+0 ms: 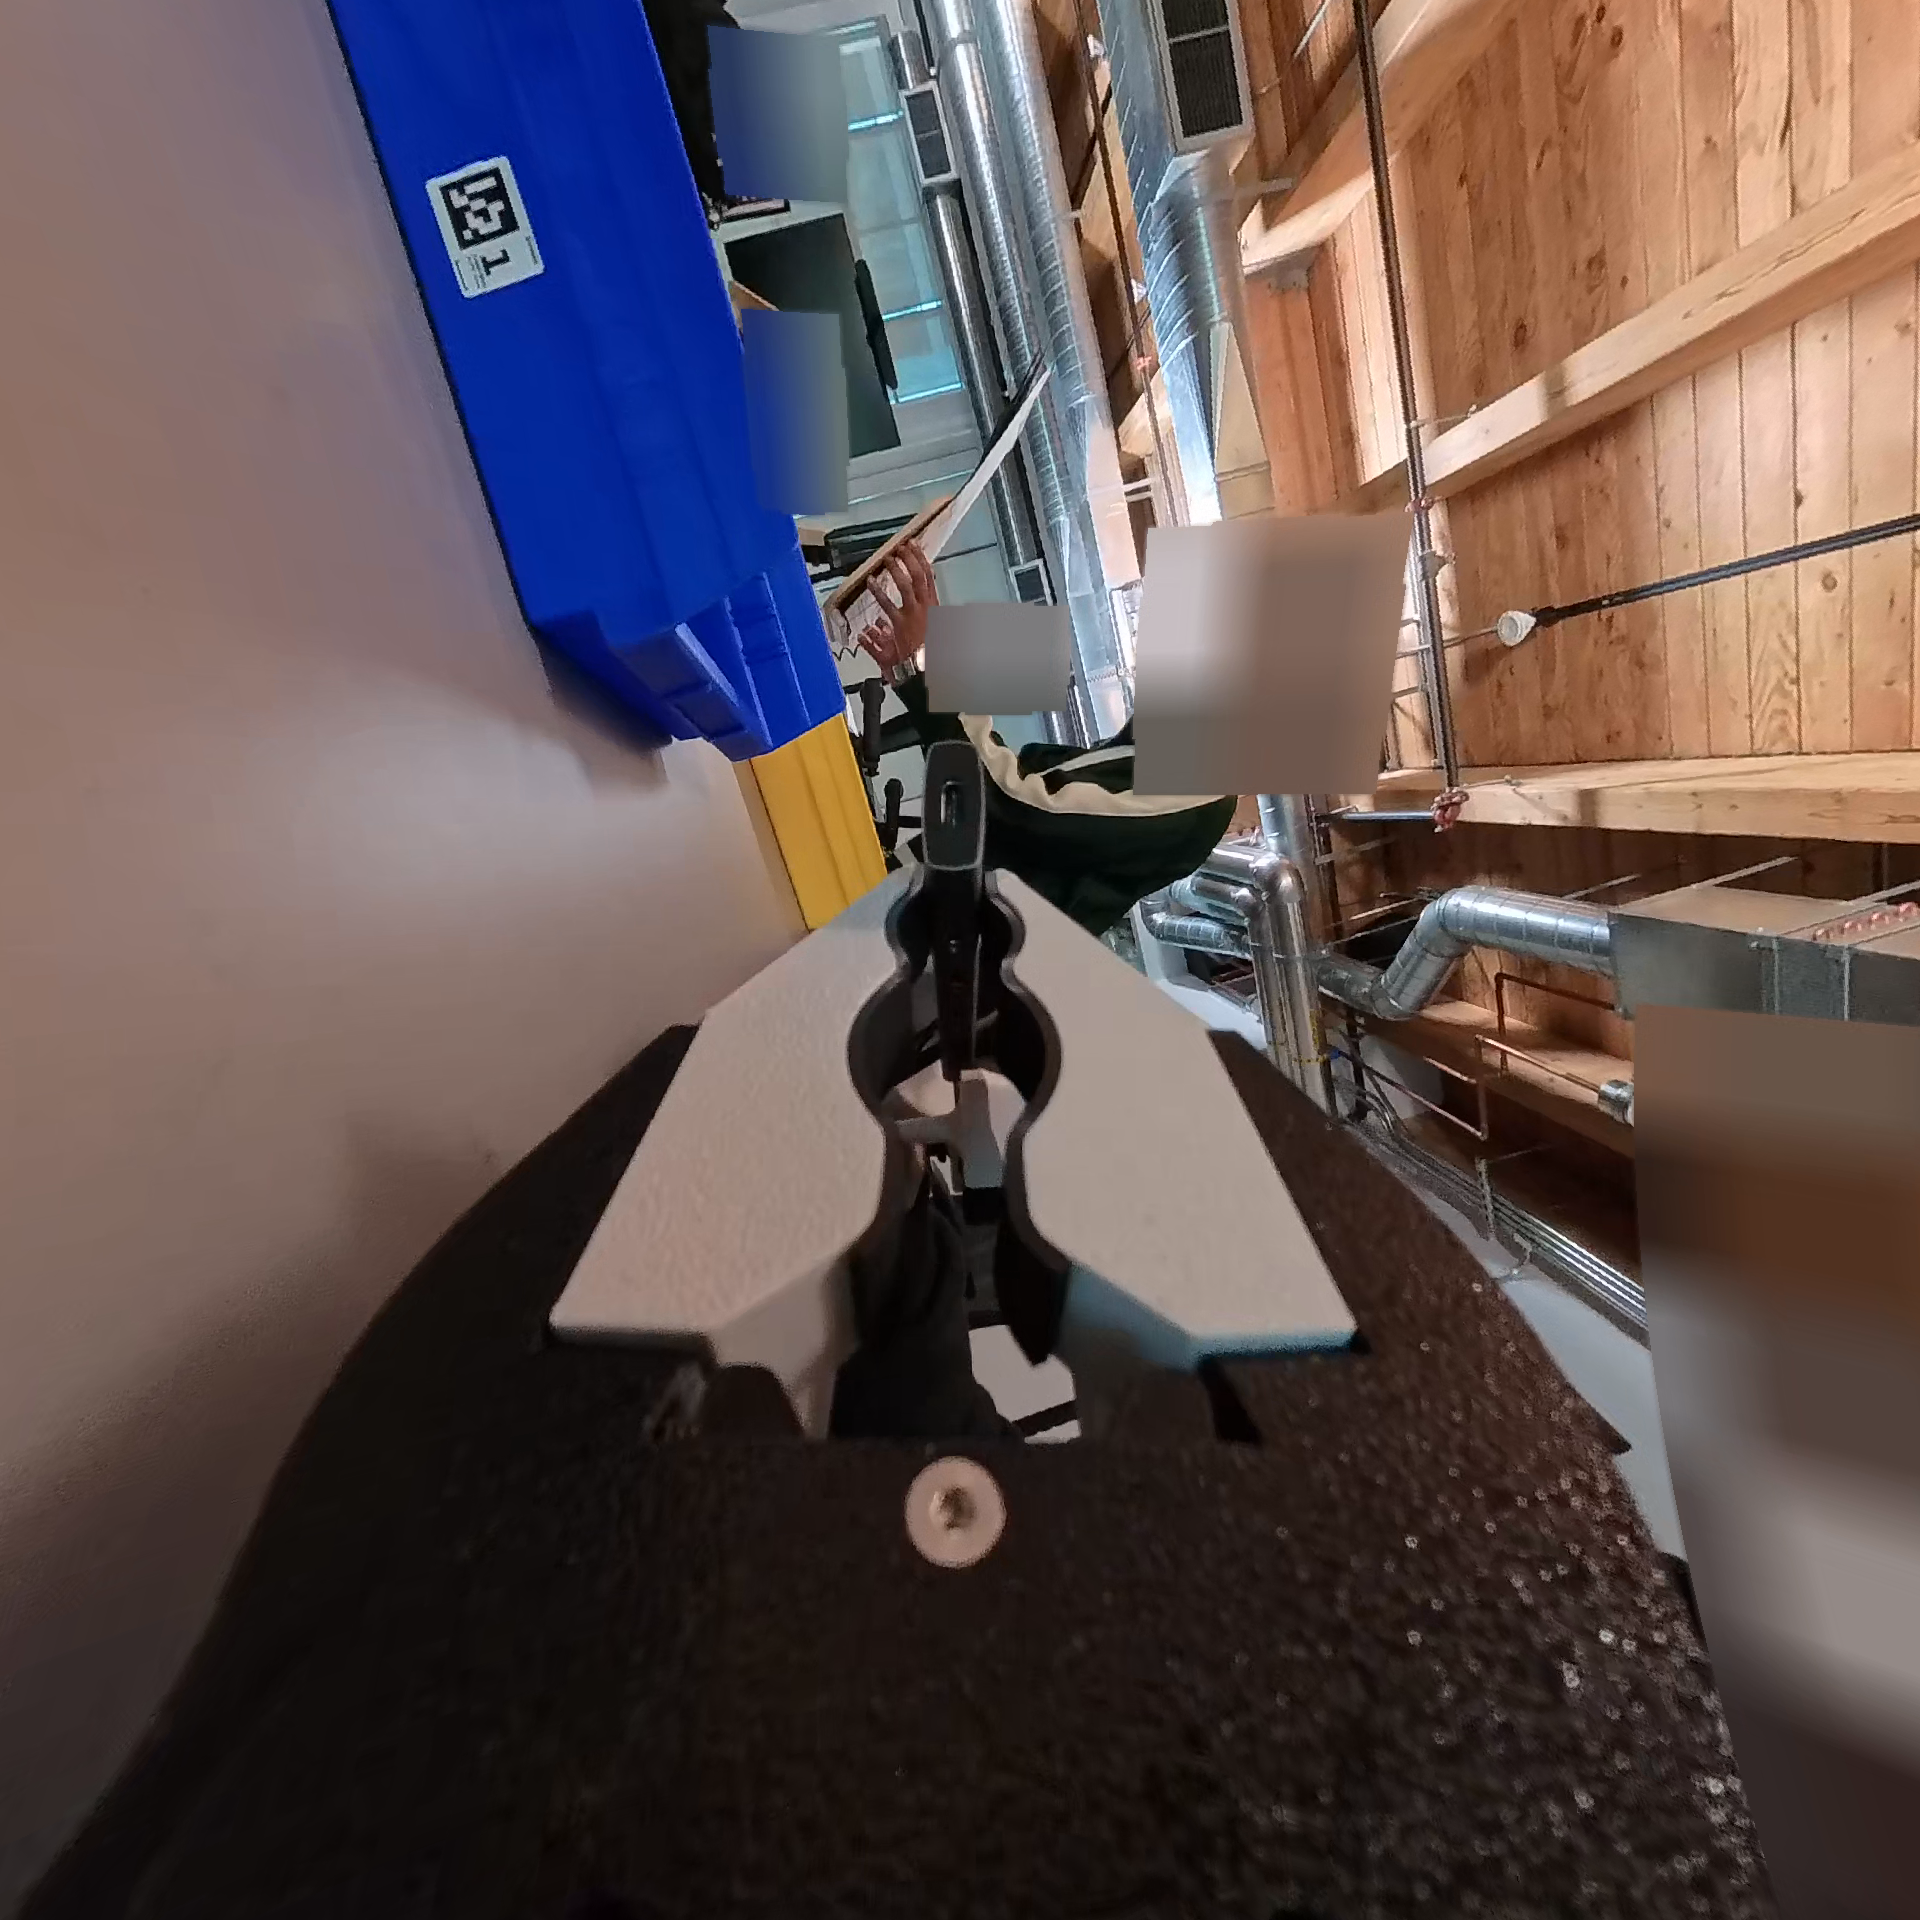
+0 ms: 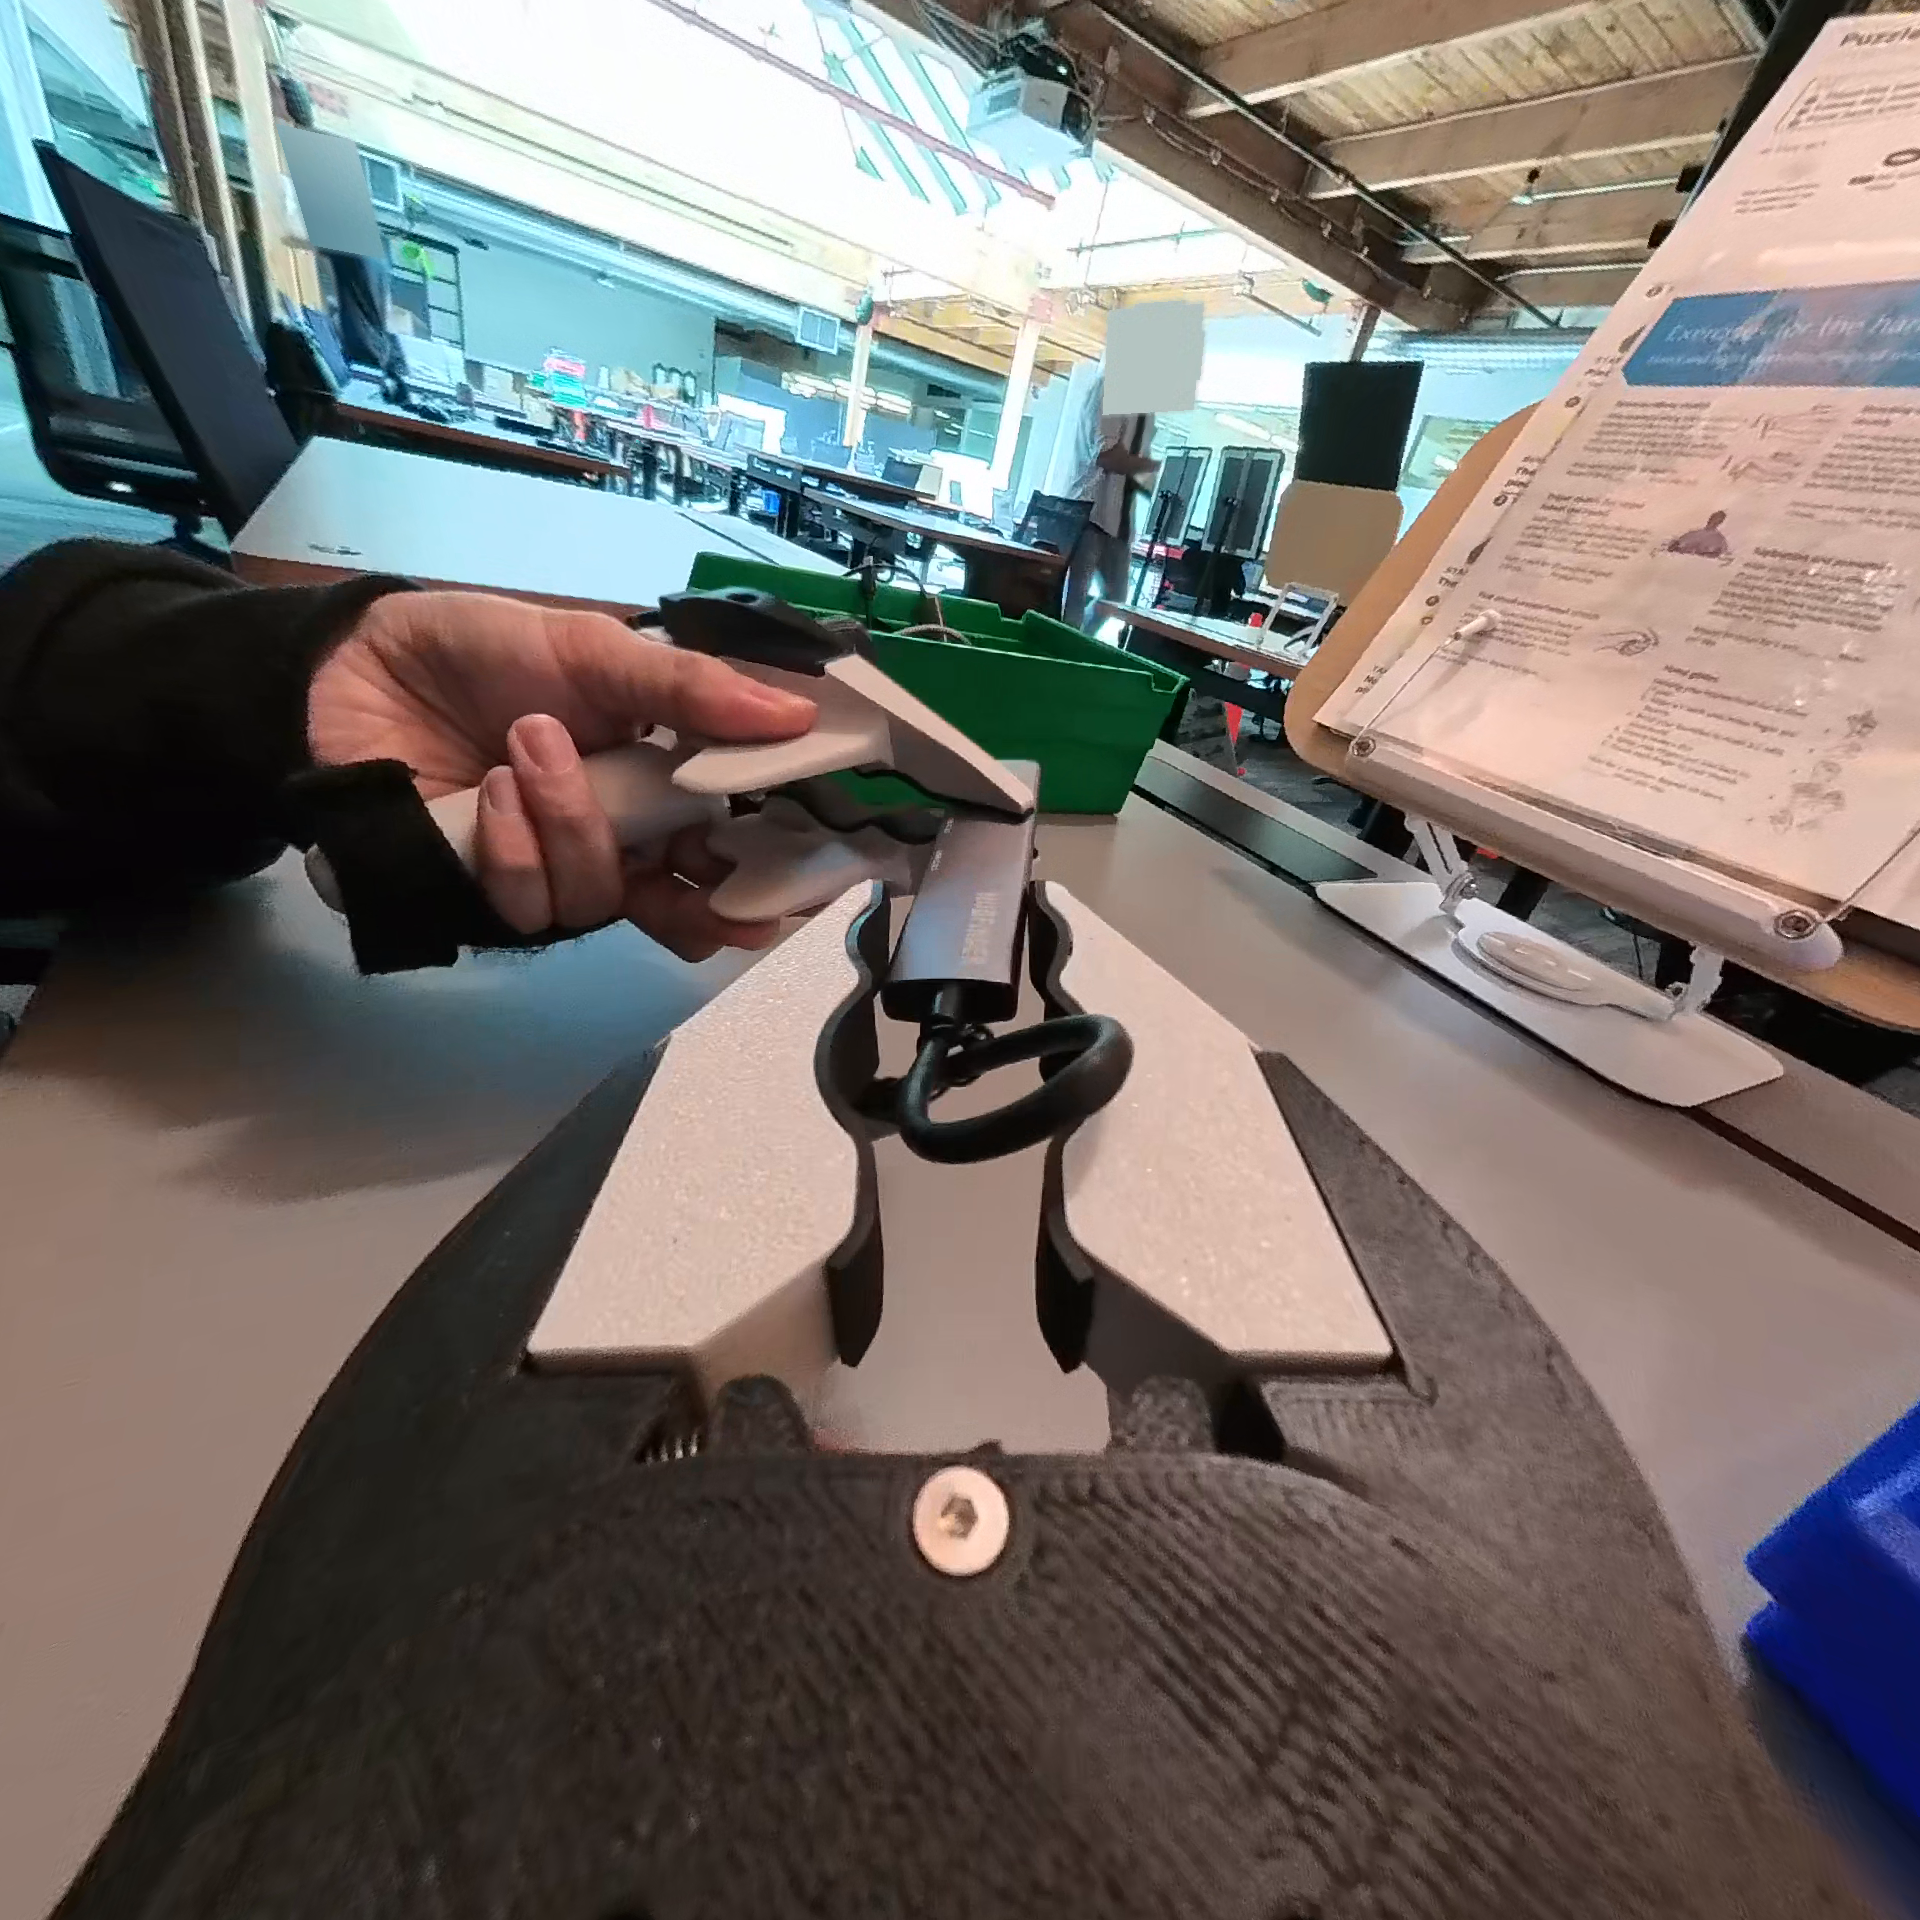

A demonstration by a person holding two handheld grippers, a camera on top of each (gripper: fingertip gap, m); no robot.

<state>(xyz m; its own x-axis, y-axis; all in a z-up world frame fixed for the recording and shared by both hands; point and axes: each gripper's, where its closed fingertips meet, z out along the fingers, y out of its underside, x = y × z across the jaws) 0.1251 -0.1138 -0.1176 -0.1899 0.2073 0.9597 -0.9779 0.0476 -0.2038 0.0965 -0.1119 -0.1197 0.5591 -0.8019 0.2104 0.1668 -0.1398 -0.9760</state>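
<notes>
Above the grey table (image 2: 312, 1091), both tongs pinch a slim dark bar (image 2: 961, 914).

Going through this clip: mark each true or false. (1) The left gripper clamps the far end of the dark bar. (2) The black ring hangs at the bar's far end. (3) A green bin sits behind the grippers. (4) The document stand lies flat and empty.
1. True: the left gripper, held by a hand, is shut on the far end of the dark bar.
2. False: the black ring is at the bar's near end, between the fingers of the right gripper.
3. True: the green bin sits on the table behind them.
4. False: the document stand is propped up at the right and holds printed sheets.
</notes>
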